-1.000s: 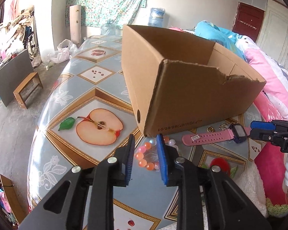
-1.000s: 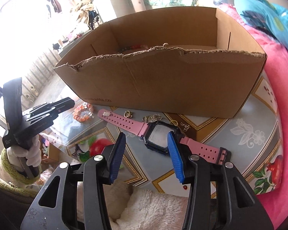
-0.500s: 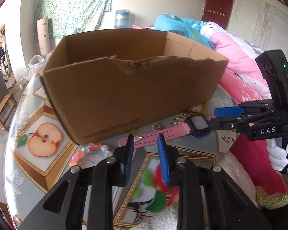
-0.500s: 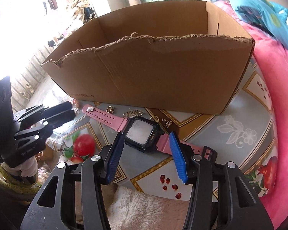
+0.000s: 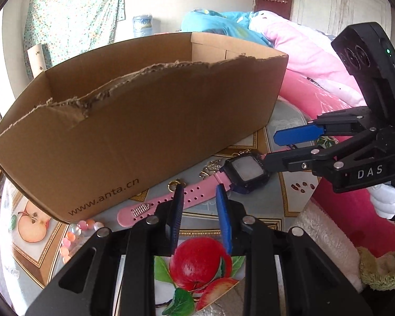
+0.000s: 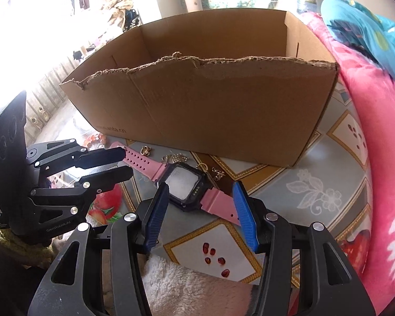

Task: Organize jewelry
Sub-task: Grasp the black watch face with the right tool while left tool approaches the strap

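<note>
The pink watch (image 6: pixel 187 184) lies flat on the table (image 6: pixel 316 184), at 6 o'clock of the cardboard box (image 6: pixel 210 110). The right claw (image 6: pixel 200 210) has just been opening; its jaws straddle the watch face without pressing. The left claw (image 5: pixel 198 210), narrowly spread and empty, hovers over the strap's buckle end.

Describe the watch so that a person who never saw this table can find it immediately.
Find the big cardboard box on the fruit-patterned table. Just in front of its printed wall lies the watch, flat, beside small gold trinkets and a beaded bracelet. Only it has a long pink strap with holes and a dark square face.
</note>
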Demonstrator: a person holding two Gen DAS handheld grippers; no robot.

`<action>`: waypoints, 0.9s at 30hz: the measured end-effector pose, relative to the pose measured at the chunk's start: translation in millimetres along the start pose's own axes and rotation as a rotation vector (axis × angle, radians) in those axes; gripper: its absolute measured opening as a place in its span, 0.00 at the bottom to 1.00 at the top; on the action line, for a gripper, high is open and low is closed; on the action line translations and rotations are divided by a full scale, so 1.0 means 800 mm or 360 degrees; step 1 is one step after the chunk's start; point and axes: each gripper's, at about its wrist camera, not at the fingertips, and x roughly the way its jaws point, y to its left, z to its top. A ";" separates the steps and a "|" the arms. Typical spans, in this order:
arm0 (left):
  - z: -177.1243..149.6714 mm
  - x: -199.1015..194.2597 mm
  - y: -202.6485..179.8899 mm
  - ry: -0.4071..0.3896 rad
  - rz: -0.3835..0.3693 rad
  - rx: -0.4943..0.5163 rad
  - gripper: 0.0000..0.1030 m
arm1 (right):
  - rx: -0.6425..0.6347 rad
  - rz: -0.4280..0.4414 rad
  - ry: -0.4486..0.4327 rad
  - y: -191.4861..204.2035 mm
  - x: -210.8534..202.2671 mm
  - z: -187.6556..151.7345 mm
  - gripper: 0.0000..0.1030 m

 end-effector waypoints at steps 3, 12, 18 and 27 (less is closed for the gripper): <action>-0.002 0.002 0.001 0.0010 0.0024 -0.0011 0.23 | -0.0011 0.0061 0.0032 -0.002 0.012 0.003 0.48; 0.003 0.016 -0.005 0.0016 0.0022 0.0016 0.23 | -0.0137 0.0117 0.0105 0.018 0.011 -0.010 0.50; 0.001 0.021 -0.011 0.0043 0.0010 0.0035 0.23 | -0.0234 0.0142 0.0154 0.037 0.002 -0.025 0.50; -0.009 0.010 -0.001 0.0057 0.0093 0.0005 0.23 | -0.0316 0.0036 0.0065 0.062 0.003 -0.020 0.50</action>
